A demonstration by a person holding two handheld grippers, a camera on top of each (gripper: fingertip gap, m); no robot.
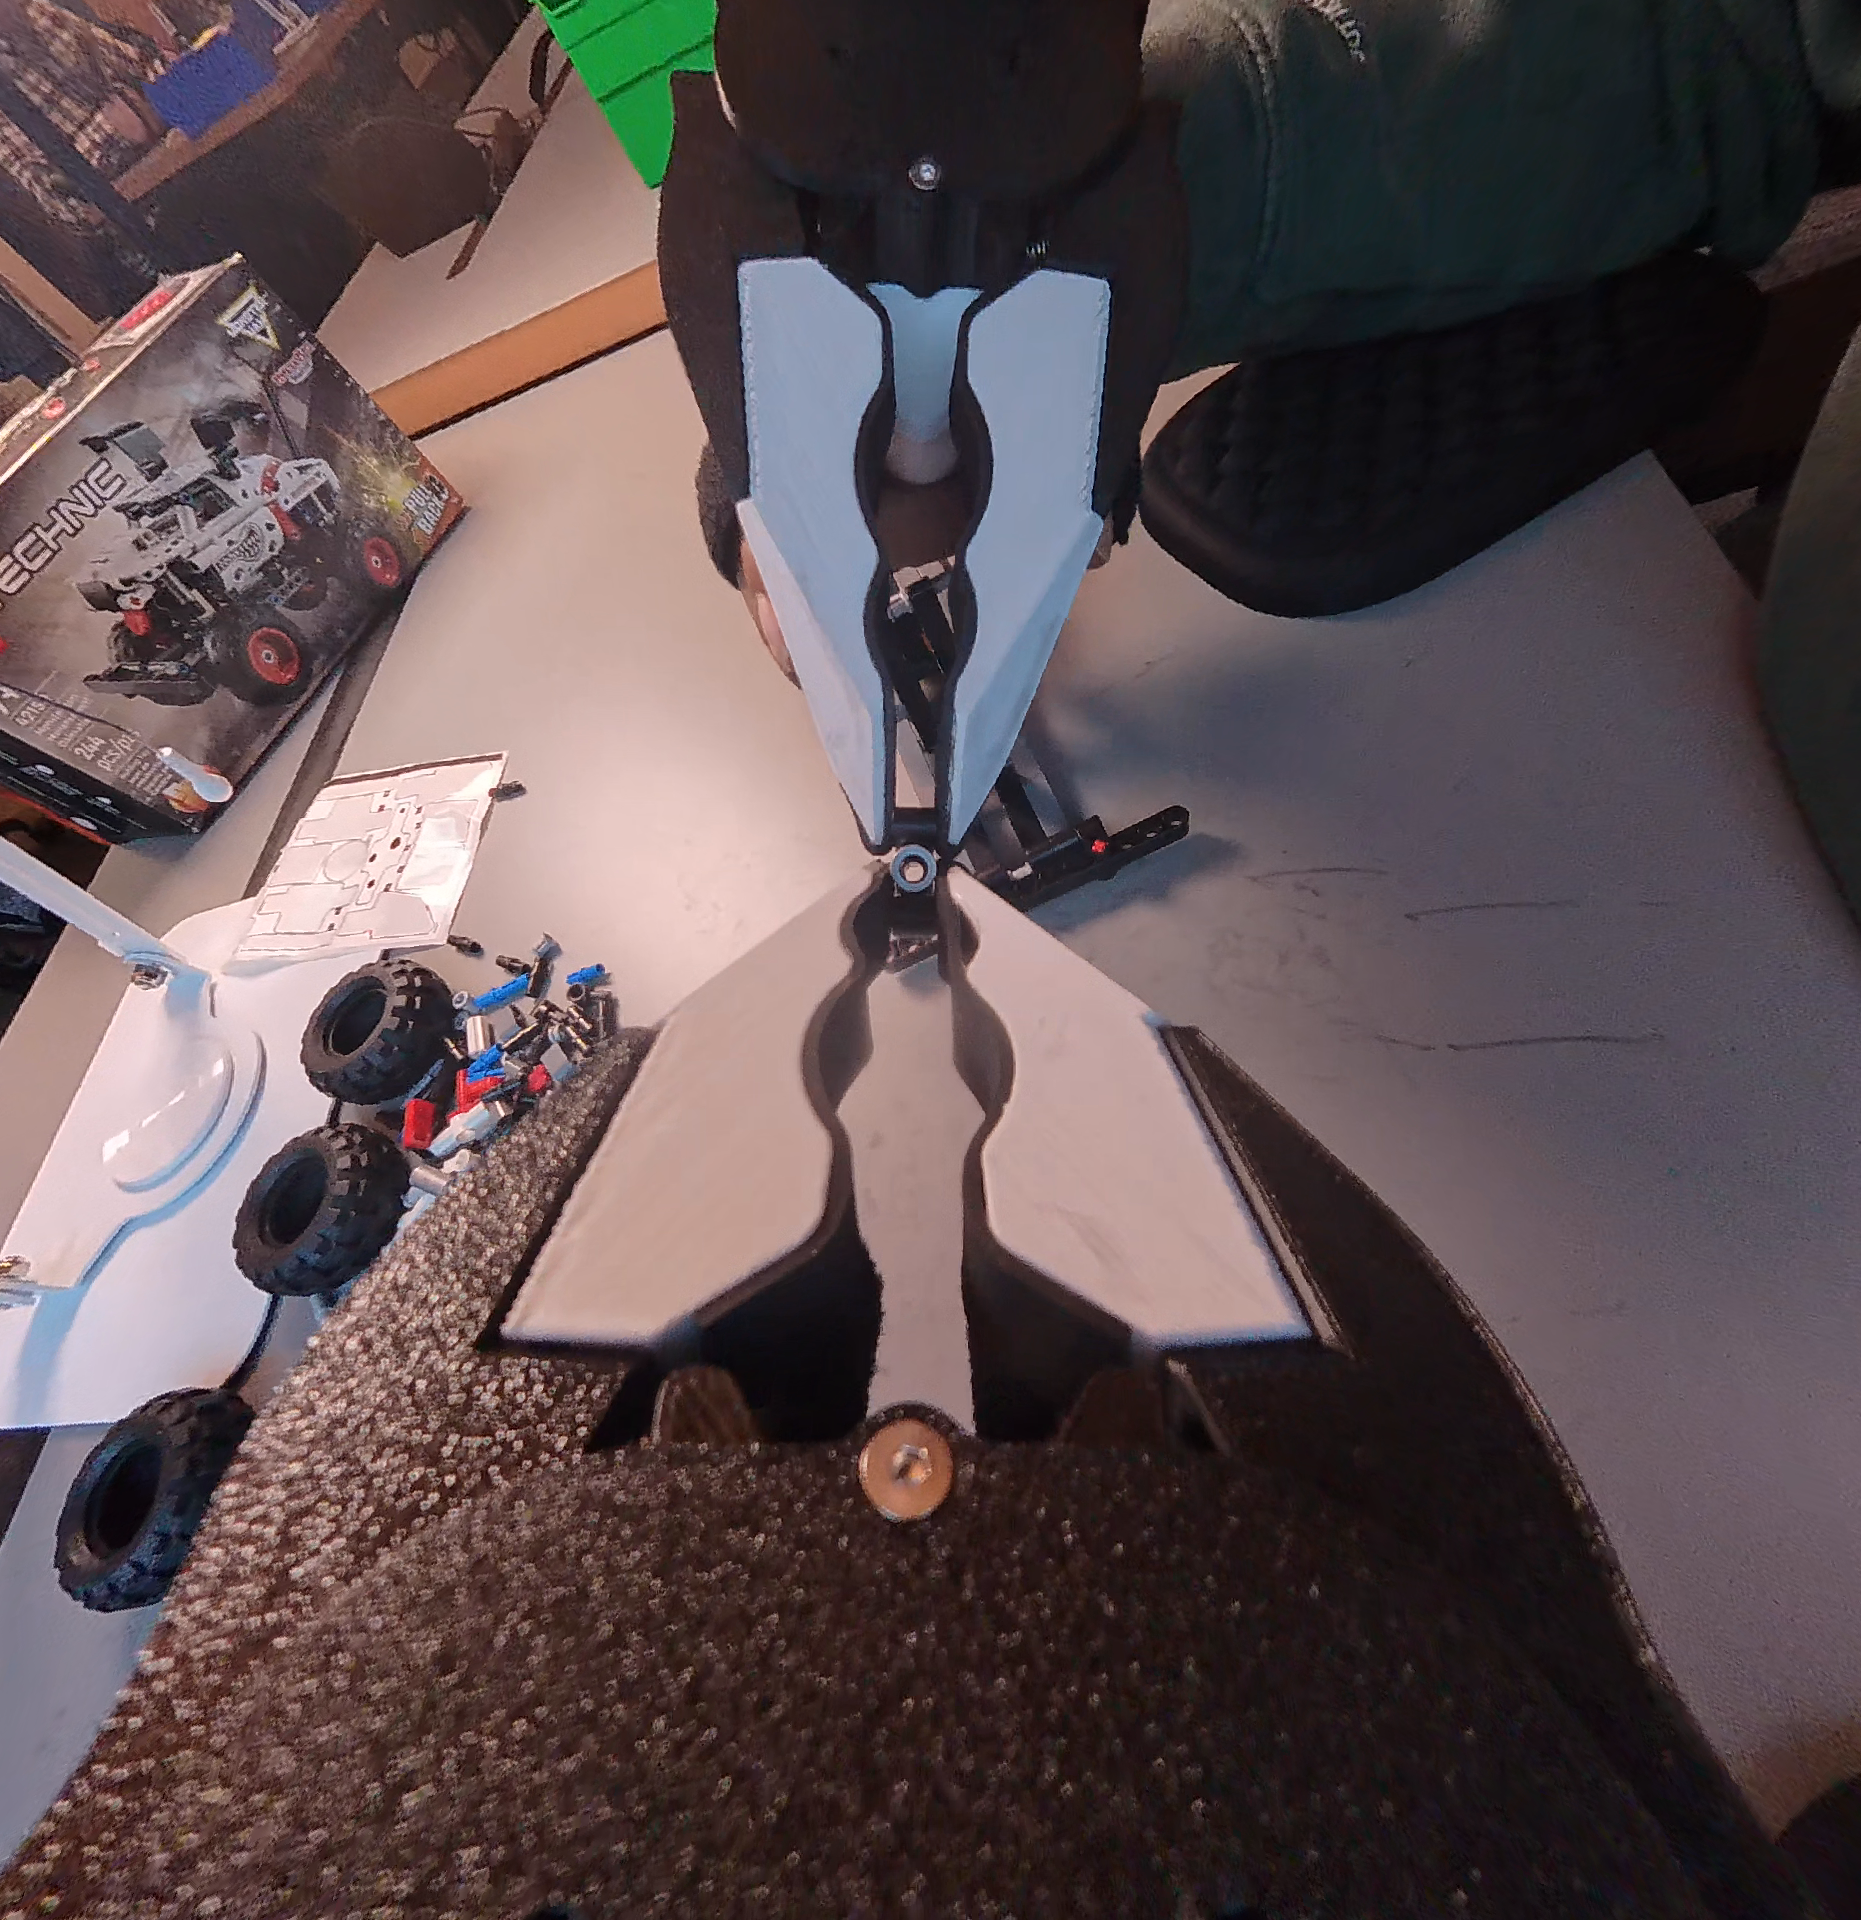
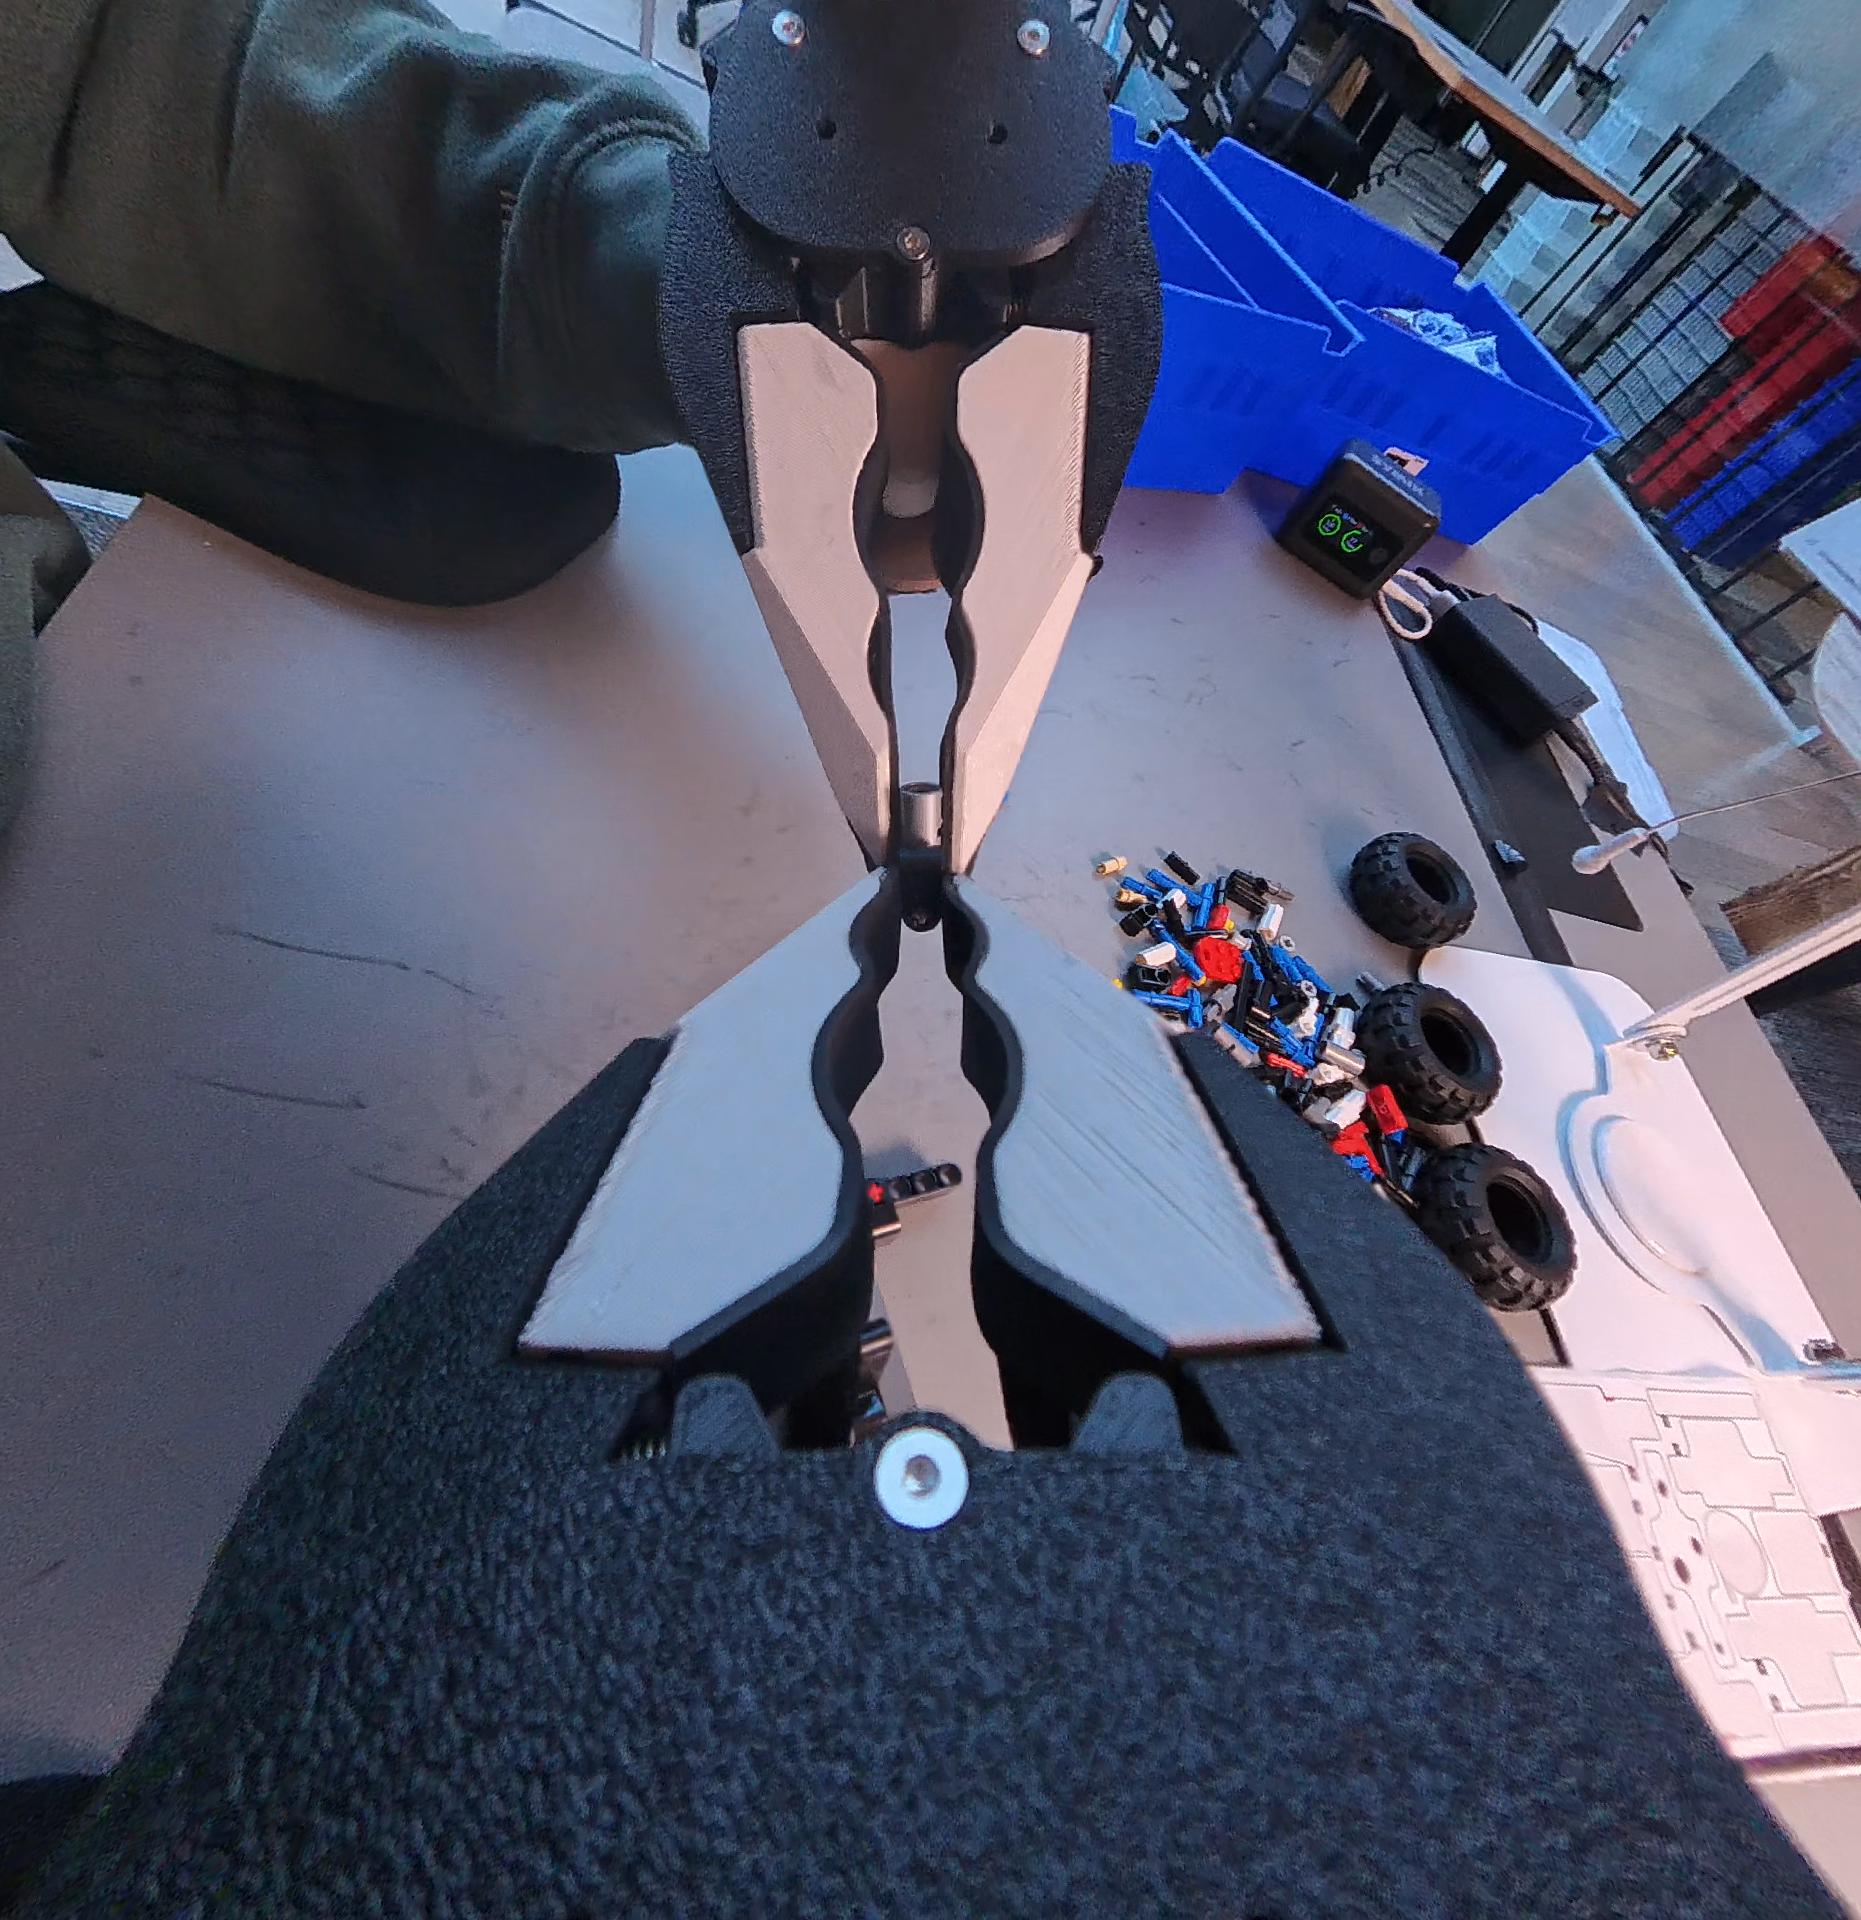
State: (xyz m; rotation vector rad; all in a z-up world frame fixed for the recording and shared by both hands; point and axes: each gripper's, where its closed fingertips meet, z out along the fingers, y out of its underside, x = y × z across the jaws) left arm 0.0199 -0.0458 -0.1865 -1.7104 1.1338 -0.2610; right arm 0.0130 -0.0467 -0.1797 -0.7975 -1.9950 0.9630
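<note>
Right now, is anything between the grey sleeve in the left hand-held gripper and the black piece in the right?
Nothing visible: the grey sleeve and the black piece meet end to end.

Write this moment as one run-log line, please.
left tongs: shut on grey bush | right tongs: shut on black connector | parts touching tip to tip | black beam frame on table beneath | tyres beside parts pile

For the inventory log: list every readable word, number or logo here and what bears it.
Toy-set box: lettering, logos and numbers, legible but not transcribed here.
Small black device: lit screen with green symbols, too small to read.
Sticker sheet: outlines only, no words visible.
Green sleeve: small stitched writing, blurred.
</note>
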